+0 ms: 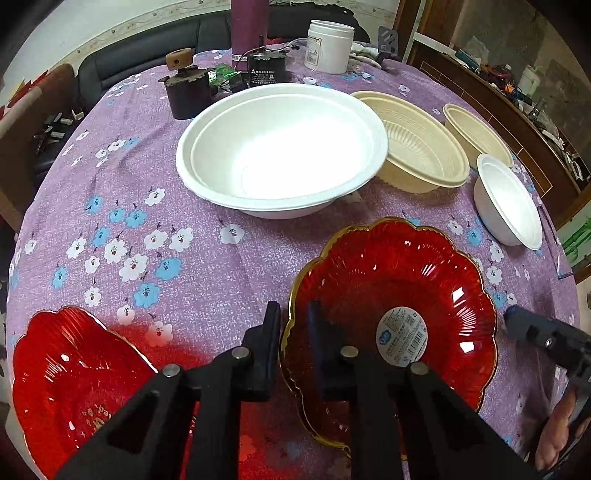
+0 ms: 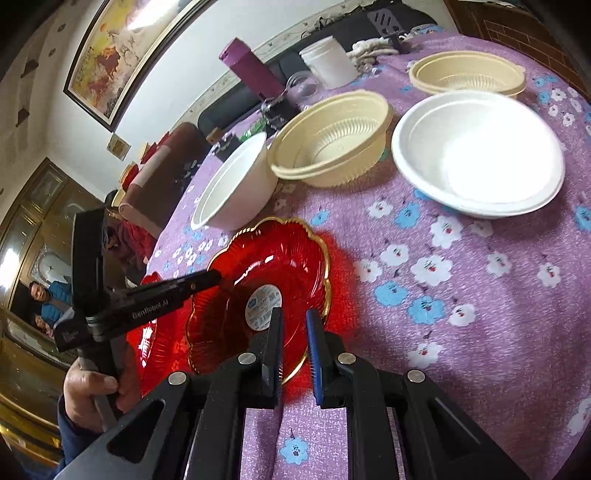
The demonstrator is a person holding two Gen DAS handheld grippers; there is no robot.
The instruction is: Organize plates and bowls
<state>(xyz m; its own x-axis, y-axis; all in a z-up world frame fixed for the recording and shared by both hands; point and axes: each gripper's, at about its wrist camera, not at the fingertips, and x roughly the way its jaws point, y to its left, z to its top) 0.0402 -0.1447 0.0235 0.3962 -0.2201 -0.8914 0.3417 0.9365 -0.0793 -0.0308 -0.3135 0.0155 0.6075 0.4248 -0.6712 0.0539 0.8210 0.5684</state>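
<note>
In the left wrist view, the left gripper sits at the bottom centre of the frame, its jaws drawn narrow onto the left rim of a red scalloped glass plate with a gold edge: one finger stands outside the rim, the other inside over the red glass. A round white label lies at the plate's centre. A second red glass plate lies in the lower left corner, apart from the first. Above them, at the middle of the frame, stands a large white foam bowl; touching its right side is a cream plastic bowl, with another cream bowl behind it and a small white foam bowl at the right edge. All rest on a purple flowered tablecloth. At the upper edge stand a white plastic jar and a maroon cylinder.

In the right wrist view, the right gripper occupies the bottom centre, its jaws narrow about the near rim of the same labelled plate, one finger over the glass, the other just outside the gold edge; whether the pads actually press the rim cannot be told. At the left of that frame, a hand grips the handle of the left gripper, whose fingers reach to the plate's far-left rim.
</note>
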